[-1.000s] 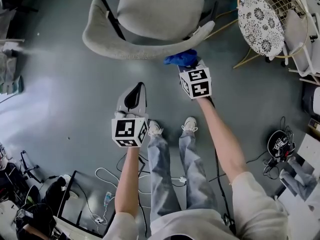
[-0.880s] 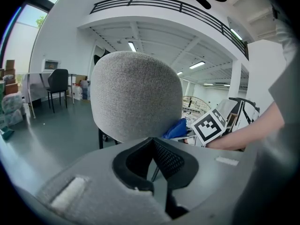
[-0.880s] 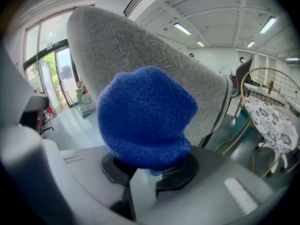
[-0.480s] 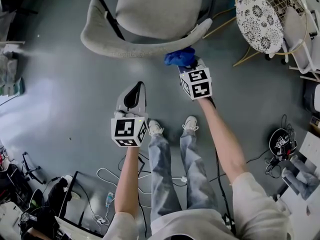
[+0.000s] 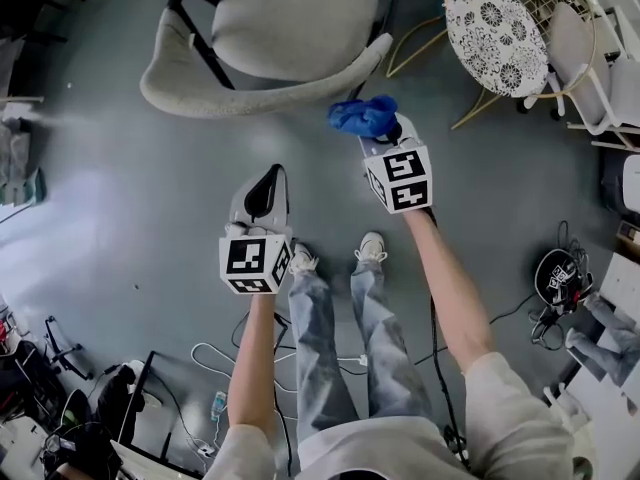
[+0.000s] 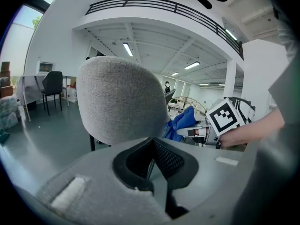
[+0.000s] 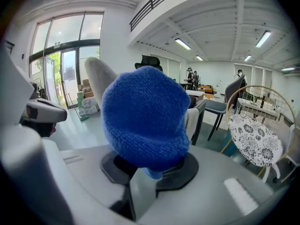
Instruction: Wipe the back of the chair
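Observation:
The grey upholstered chair point(image 5: 290, 23) stands at the top of the head view, its curved back point(image 5: 240, 96) turned toward me. My right gripper point(image 5: 382, 134) is shut on a bunched blue cloth point(image 5: 364, 117), which hangs just short of the back's right end without touching it. In the right gripper view the blue cloth point(image 7: 145, 116) fills the middle above the jaws, with the chair back point(image 7: 99, 77) behind it at left. My left gripper point(image 5: 267, 181) is lower and to the left, shut with nothing in it; its view faces the chair back point(image 6: 121, 100).
A gold wire chair with a white patterned cushion point(image 5: 496, 34) stands at the upper right. The person's legs and shoes point(image 5: 371, 248) are below the grippers. Cables point(image 5: 225, 353) and black gear point(image 5: 558, 278) lie on the grey floor behind.
The right gripper has drawn back with the blue cloth, which lay against the chair back's right end and is now off it. The chair sits farther up and left. The left gripper held still.

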{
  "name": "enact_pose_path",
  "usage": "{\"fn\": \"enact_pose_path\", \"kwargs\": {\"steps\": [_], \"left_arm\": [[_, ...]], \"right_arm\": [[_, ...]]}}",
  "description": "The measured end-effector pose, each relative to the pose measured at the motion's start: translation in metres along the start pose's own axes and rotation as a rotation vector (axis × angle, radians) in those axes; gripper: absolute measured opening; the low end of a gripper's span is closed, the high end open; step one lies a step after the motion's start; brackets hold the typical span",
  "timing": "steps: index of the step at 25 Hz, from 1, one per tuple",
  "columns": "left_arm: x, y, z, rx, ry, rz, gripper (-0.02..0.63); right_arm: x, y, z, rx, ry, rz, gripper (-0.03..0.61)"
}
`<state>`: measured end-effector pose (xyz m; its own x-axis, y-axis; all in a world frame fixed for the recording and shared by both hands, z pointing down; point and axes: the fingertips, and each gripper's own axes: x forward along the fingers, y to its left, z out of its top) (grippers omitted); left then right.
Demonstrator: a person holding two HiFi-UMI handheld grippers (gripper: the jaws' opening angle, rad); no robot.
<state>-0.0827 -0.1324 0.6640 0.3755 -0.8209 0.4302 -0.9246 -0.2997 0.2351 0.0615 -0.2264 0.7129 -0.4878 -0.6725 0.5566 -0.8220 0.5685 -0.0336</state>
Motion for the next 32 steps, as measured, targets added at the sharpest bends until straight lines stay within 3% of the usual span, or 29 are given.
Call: {"fn": "enact_pose_path", "kwargs": {"steps": [16,24,32], "left_arm": [[0.009,-0.021,0.012,0.008,-0.009,0.005,0.004],[0.023,-0.018,0.01,-0.001,0.001,0.003,0.004],[0.034,-0.007,0.003,-0.012,0.02,0.013,0.004]], "right_arm": [[0.011,-0.014,0.062,-0.081,-0.058,0.035,0.087],[0.028,-0.023,0.03,-0.053,-0.001,0.043,0.086],[0.061,-0.026,-0.021,0.001,0.123,0.064,0.086]]}}
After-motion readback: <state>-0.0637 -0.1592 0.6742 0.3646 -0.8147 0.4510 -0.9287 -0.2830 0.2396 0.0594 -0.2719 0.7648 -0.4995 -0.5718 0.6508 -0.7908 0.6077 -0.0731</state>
